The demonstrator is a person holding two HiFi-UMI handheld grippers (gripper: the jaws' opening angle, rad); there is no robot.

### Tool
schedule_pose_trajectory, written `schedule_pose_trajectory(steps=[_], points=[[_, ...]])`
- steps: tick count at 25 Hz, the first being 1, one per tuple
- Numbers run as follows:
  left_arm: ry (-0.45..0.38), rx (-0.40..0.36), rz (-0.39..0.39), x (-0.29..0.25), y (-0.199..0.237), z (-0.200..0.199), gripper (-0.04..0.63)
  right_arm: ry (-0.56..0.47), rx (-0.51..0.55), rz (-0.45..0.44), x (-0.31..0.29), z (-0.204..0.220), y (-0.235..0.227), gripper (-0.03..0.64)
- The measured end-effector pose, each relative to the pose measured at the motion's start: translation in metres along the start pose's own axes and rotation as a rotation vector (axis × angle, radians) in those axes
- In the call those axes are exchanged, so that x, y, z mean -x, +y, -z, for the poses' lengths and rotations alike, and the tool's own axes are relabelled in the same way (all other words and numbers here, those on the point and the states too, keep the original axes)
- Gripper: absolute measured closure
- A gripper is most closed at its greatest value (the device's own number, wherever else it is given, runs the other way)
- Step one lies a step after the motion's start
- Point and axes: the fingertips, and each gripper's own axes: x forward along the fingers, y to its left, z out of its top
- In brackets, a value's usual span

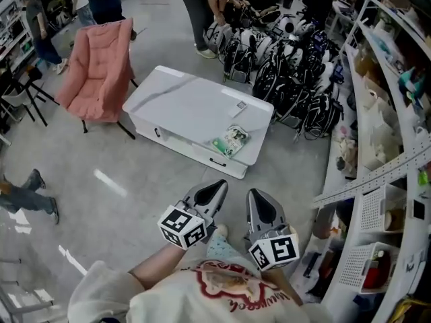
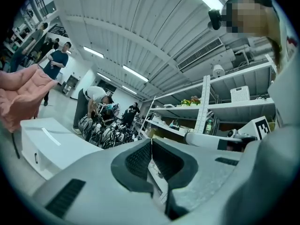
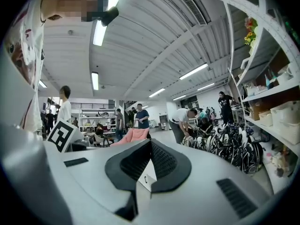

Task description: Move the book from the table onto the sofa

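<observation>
— Two grippers are seen low in the head view; how are the fingers set?

— Both are clenched on nothing. The left gripper [image 1: 217, 186] and the right gripper [image 1: 256, 195] are shown with jaws pressed together and bare, which is confirmed in their own views.

— Where is the book found?

— The book [image 1: 231, 140] is laid flat on the white table [image 1: 182, 103], near the edge on the grippers' side and well apart from both tips. It is placed at about twelve o'clock from the left gripper and eleven from the right. The left is judged slightly nearer. Its long axis appears to be run from one to seven o'clock.

— And the sofa?

— The pink sofa [image 1: 101, 73] is set at ten o'clock from the book, beyond the table.
</observation>
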Motion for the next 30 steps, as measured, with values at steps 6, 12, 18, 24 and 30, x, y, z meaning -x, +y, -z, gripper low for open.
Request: schedule_pose_trajectory(steps=[6, 12, 18, 24, 30], points=[[-0.038, -0.012, -0.016, -0.071, 0.032, -0.029, 0.589, 0.010, 0.011, -0.016, -0.056, -0.013, -0.057, 0.617], [-0.033, 0.011, -0.032, -0.096, 0.052, -0.031, 0.589, 0.020, -0.010, -0.032, -0.084, -0.009, -0.080, 0.617], [-0.009, -0.021, -0.061, -0.108, 0.071, -0.028, 0.589, 0.021, -0.019, -0.032, -0.099, -0.005, -0.097, 0.617], [0.016, 0.015, -0.088, -0.120, 0.099, -0.016, 0.589, 0.073, -0.065, -0.022, -0.124, 0.022, -0.114, 0.617], [0.072, 0.032, -0.079, -0.162, 0.148, -0.006, 0.589, 0.090, -0.082, 0.015, -0.171, 0.034, -0.150, 0.617]])
